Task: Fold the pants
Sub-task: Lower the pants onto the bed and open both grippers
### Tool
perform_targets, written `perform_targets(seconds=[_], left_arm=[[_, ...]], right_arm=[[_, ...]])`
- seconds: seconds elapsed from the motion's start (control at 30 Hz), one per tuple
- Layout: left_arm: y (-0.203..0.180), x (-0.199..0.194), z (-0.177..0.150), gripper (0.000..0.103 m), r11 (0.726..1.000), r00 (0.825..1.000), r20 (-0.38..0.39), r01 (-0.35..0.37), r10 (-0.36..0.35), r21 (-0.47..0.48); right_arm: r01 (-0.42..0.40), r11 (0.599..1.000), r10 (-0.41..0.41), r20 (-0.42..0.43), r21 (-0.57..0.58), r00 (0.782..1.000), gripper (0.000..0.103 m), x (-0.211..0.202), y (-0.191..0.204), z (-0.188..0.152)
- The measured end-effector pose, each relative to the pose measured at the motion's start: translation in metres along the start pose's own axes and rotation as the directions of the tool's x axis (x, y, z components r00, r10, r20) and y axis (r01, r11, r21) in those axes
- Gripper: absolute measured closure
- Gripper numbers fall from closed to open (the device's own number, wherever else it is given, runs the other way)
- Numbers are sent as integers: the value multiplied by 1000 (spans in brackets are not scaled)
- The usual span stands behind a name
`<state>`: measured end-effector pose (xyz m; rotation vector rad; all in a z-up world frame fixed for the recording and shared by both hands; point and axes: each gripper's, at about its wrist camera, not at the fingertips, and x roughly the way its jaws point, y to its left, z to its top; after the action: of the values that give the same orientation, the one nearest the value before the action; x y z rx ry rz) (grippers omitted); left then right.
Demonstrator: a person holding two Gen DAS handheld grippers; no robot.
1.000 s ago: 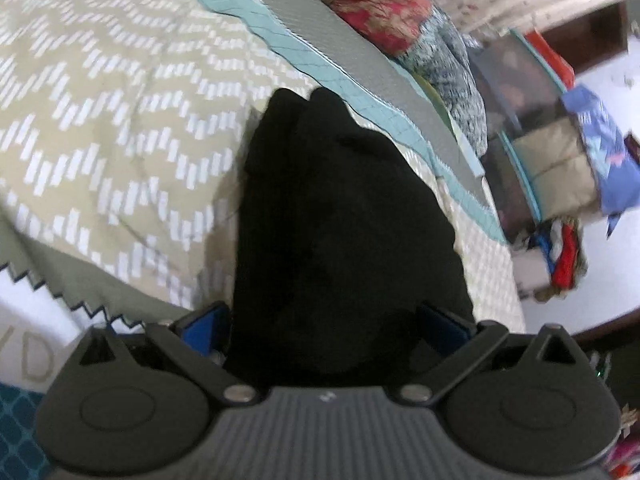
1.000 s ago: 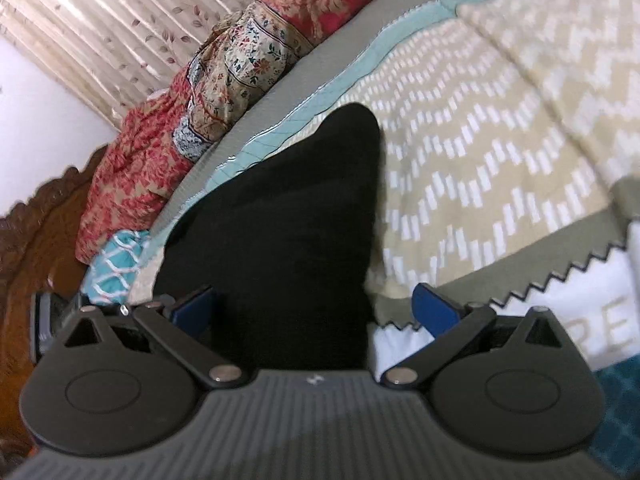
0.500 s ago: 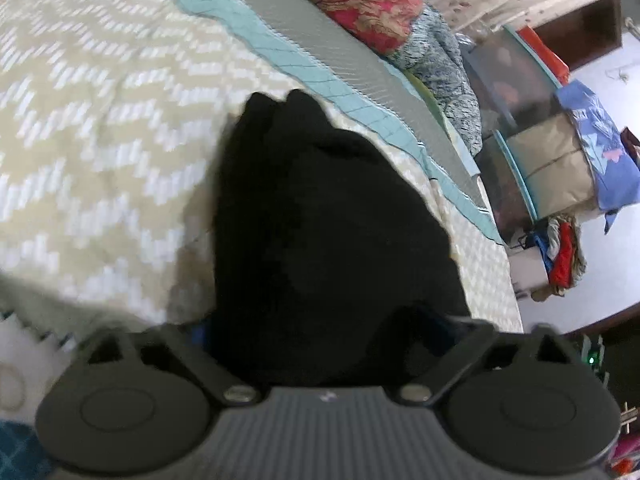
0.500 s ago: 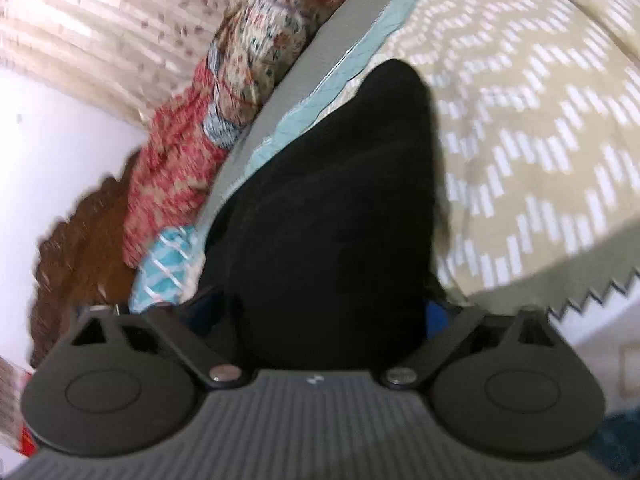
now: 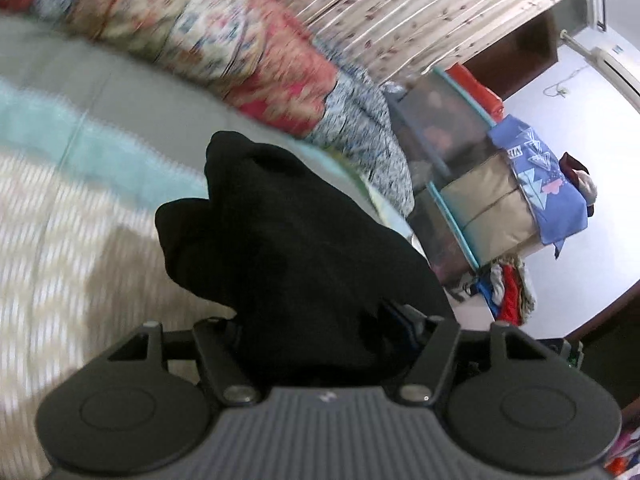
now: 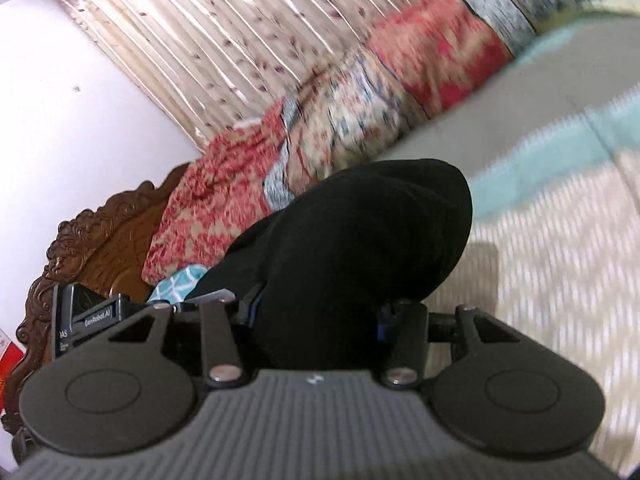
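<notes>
The black pants (image 5: 288, 248) fill the middle of the left wrist view, bunched and lifted off the bedspread. My left gripper (image 5: 320, 320) is shut on their near edge; the cloth hides most of the fingers. In the right wrist view the same pants (image 6: 360, 240) hang in a fold from my right gripper (image 6: 320, 316), which is shut on them too. Both views are blurred by motion.
The bed has a beige zigzag bedspread (image 5: 48, 240) with a teal and grey band (image 6: 560, 136). Floral pillows (image 5: 224, 32) lie at the far side below a curtain (image 6: 224, 24). Storage boxes (image 5: 472, 184) stand beside the bed, and a carved wooden headboard (image 6: 100, 248) is at the left.
Both grippers closed on the near edge of the pants and lifted it up and forward toward the pillows. The pants went from lying flat to hanging bunched.
</notes>
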<state>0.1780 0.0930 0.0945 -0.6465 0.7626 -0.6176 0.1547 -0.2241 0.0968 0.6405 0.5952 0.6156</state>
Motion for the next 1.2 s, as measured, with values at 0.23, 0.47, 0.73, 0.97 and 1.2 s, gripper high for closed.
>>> perform_targets(seconds=[0.23, 0.47, 0.73, 0.97, 1.2], left_arm=[[-5, 61, 70, 41, 998, 997, 78, -32, 27, 63], [49, 133, 101, 40, 994, 991, 84, -106, 106, -5], [98, 188, 81, 27, 954, 954, -29, -300, 299, -27], [57, 168, 71, 3, 859, 859, -12, -511, 511, 18], [9, 128, 23, 0, 776, 784, 20, -618, 621, 127]], right_arm=[[-5, 992, 17, 96, -128, 995, 52, 40, -30, 72], [15, 991, -4, 79, -132, 997, 52, 107, -96, 104], [166, 986, -165, -59, 13, 985, 42, 150, -150, 61], [290, 957, -290, -22, 16, 957, 17, 124, -116, 61], [408, 911, -408, 1, -61, 913, 16, 75, -78, 23]])
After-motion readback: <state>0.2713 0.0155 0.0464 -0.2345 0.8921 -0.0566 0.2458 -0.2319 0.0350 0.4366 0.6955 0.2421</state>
